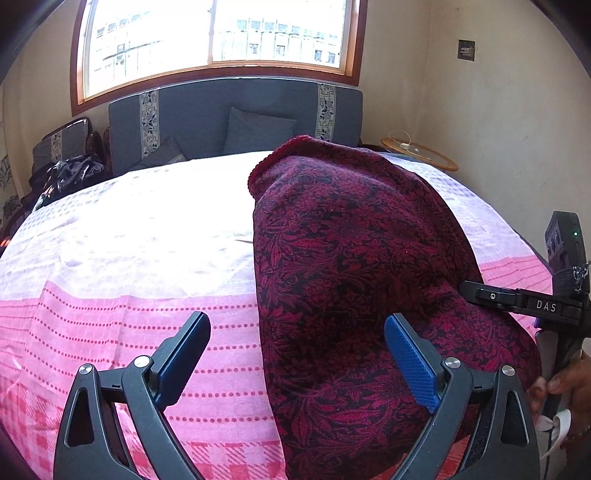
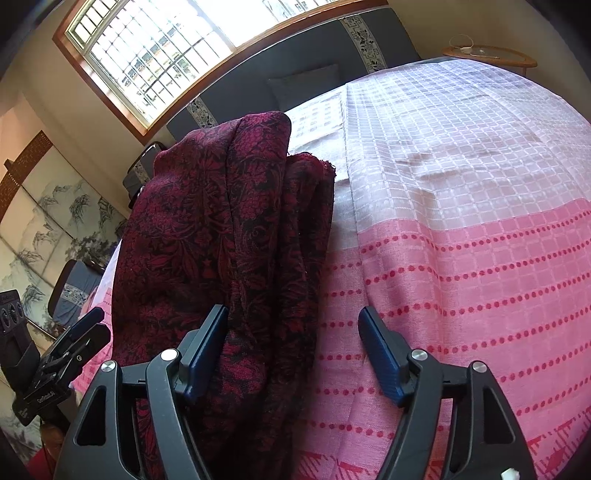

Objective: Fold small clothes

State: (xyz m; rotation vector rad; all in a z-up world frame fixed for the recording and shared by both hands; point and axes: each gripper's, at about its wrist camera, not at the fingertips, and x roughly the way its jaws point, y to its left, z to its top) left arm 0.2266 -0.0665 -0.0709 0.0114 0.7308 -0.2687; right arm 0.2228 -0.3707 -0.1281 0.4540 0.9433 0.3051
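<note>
Both grippers open; maroon garment (image 1: 351, 258) near end cut off.

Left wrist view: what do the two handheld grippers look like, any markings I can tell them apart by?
The left gripper has black triangular-cutout arms, silver pivot pins and blue ribbed pads. The right gripper matches it in build. Seen from the left wrist, the right gripper's black body carries white lettering "DAS" and a small green light.

Daylight pours in from the window (image 1: 214, 33), totally blown out, glare whitens the bedspread (image 1: 147, 206); heavy fisheye bending, dark vignetted corners, otherwise sharp.
</note>
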